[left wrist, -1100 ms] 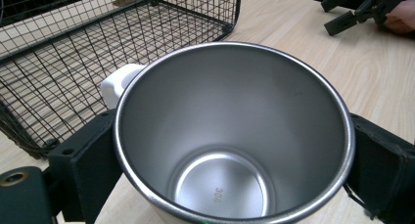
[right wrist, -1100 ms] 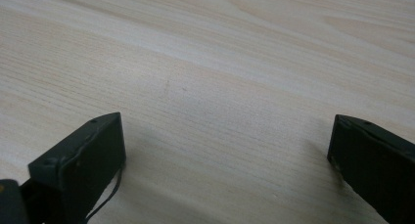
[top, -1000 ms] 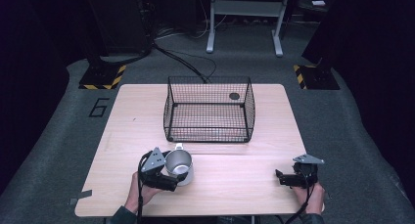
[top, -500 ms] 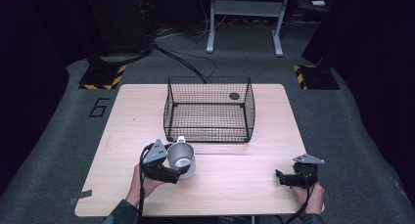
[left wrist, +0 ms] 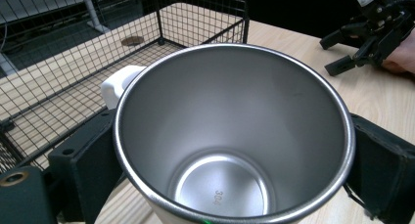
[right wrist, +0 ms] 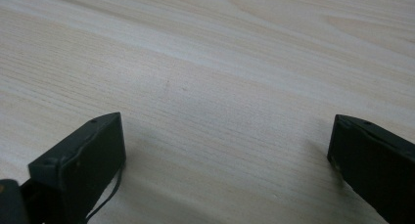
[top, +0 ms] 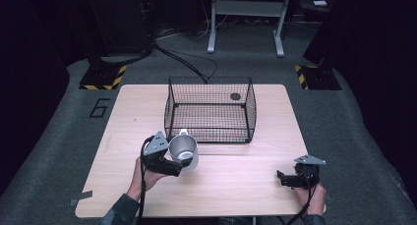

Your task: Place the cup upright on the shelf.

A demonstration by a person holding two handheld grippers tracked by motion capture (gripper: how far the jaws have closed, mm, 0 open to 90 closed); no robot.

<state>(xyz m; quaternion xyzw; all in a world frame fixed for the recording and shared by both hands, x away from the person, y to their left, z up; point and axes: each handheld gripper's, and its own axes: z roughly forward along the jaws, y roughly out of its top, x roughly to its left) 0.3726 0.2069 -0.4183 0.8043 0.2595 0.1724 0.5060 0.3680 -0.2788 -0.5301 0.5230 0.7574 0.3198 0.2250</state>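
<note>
A steel mug (top: 183, 152) with a white outside and white handle (left wrist: 119, 84) hangs above the table just in front of the black wire basket (top: 210, 108). My left gripper (top: 176, 162) is shut on the mug (left wrist: 230, 136), with one black jaw on each side of its body. The mug is empty and its mouth faces the left gripper camera. My right gripper (top: 281, 177) rests open near the table's front right corner (right wrist: 225, 155), with bare wood between its jaws. It also appears far off in the left gripper view (left wrist: 337, 53).
The basket stands at the table's far middle with a small dark disc (top: 235, 96) in its back right corner. The wooden table (top: 231, 185) sits on a grey floor mat. A metal stand (top: 246, 18) and cables lie beyond.
My left gripper has lifted the mug and carried it forward and right, toward the basket's front left corner. The right gripper has stayed put.
</note>
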